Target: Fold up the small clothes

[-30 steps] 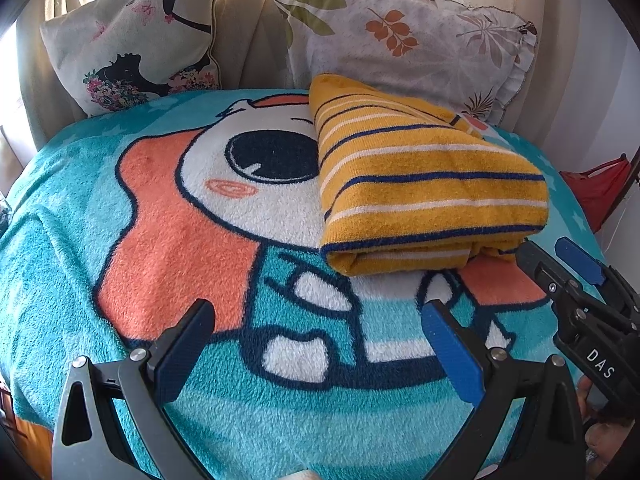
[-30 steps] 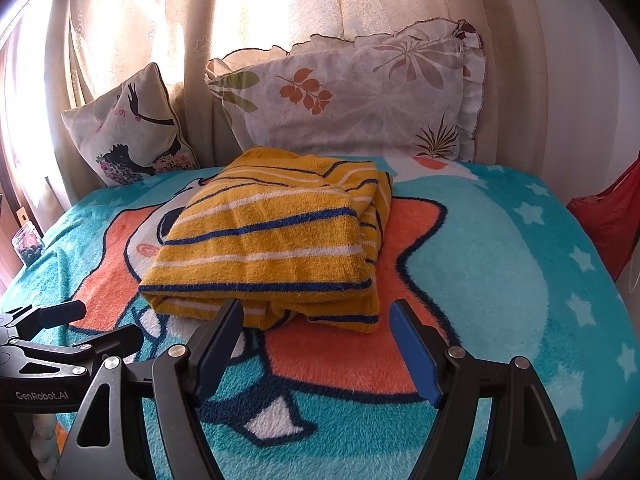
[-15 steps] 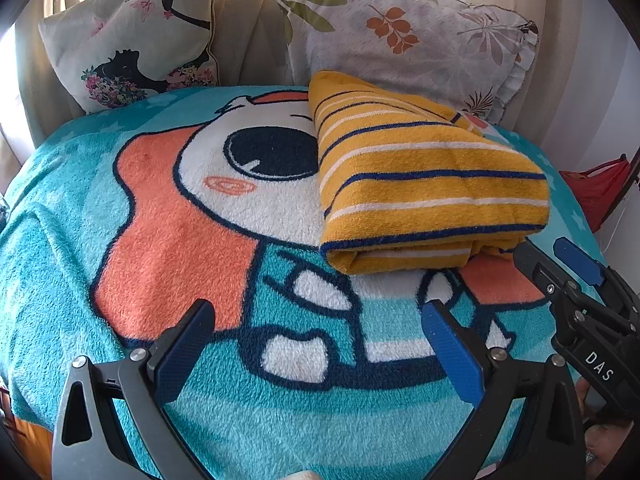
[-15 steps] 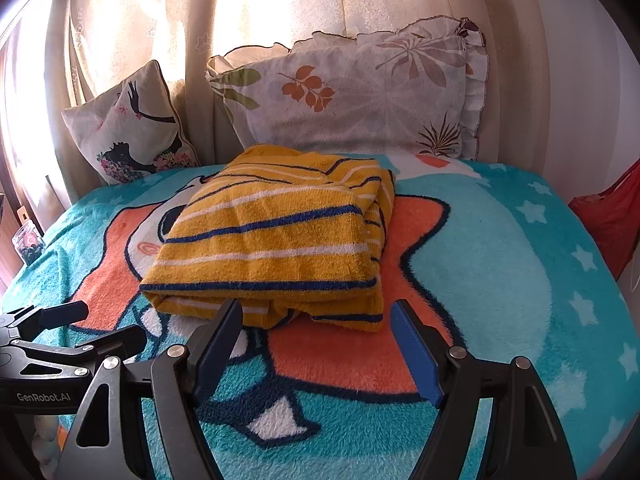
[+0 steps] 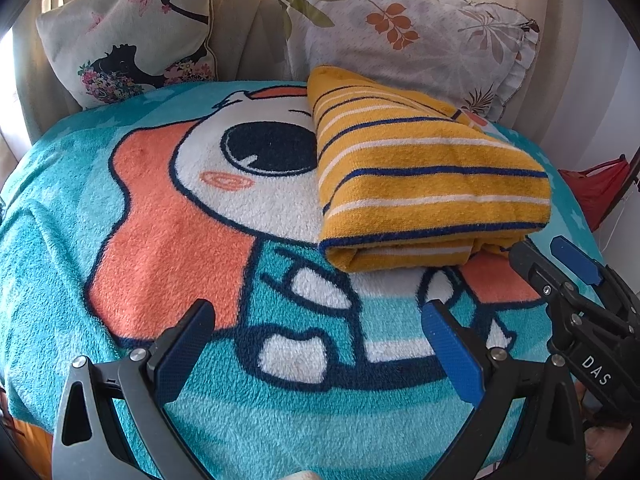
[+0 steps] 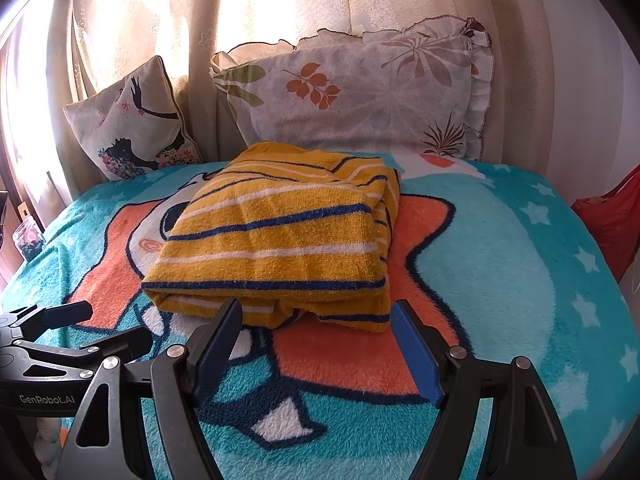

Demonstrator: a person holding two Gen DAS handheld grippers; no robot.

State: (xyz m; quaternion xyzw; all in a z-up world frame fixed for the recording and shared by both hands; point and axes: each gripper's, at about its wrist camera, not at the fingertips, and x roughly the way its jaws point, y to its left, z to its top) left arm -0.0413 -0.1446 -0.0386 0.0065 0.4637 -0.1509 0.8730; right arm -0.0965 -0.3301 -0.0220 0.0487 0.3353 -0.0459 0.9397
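Grippers: left gripper (image 5: 318, 354) and right gripper (image 6: 316, 344) at bottom of frame, jaws apart, holding nothing, low over blanket (image 5: 120, 360) | garment: yellow striped garment (image 6: 276, 236) mid-frame on the bed, already folded into a thick rectangle, apparently released as done | far: two pillows (image 6: 352, 96) against curtain (image 6: 280, 0), top of frame

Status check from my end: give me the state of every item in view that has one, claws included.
Striped garment: folded into a thick rectangle, lying on the blanket, untouched.
Left claw: open, empty, above the blanket short of the garment.
Right claw: open, empty, fingertips at the garment's near edge.
Blanket: spread over the bed.
Leaf-print pillow: propped upright against the curtain.
Small cushion: leaning upright, tilted.
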